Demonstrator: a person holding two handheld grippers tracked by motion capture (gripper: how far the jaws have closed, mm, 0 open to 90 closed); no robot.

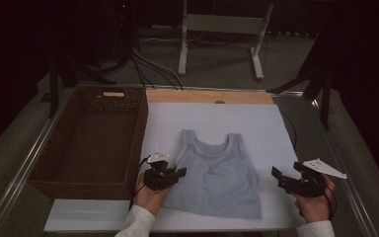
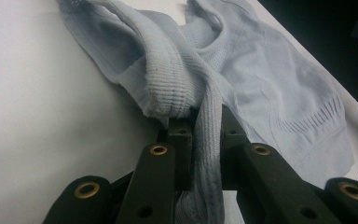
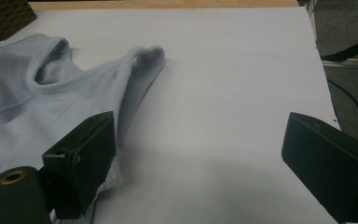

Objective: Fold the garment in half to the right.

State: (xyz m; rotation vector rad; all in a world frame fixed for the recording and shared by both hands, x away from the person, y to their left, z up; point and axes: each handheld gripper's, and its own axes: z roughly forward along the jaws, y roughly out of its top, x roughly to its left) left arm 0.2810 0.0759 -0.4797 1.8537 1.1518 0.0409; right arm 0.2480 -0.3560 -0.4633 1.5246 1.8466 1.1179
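Now the left gripper [image 1: 180,172] is pinching the pale blue tank top's [image 1: 217,173] side edge — fabric bunching between its jaws — while the right gripper [image 1: 287,174] is hovering wide open beside it.

Left gripper [image 1: 170,174] low over the board's front-left area, jaws pinched tight, hand [image 1: 150,195] behind it. Right gripper [image 1: 288,178] near the board's right edge, jaws spread wide, hand [image 1: 313,200] gripping from below.

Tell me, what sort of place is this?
Probably a lab or studio for recording demonstrations: a dim room, a white-topped work table with a brown wicker basket, loose black cables across the grey floor, and metal stand legs behind.
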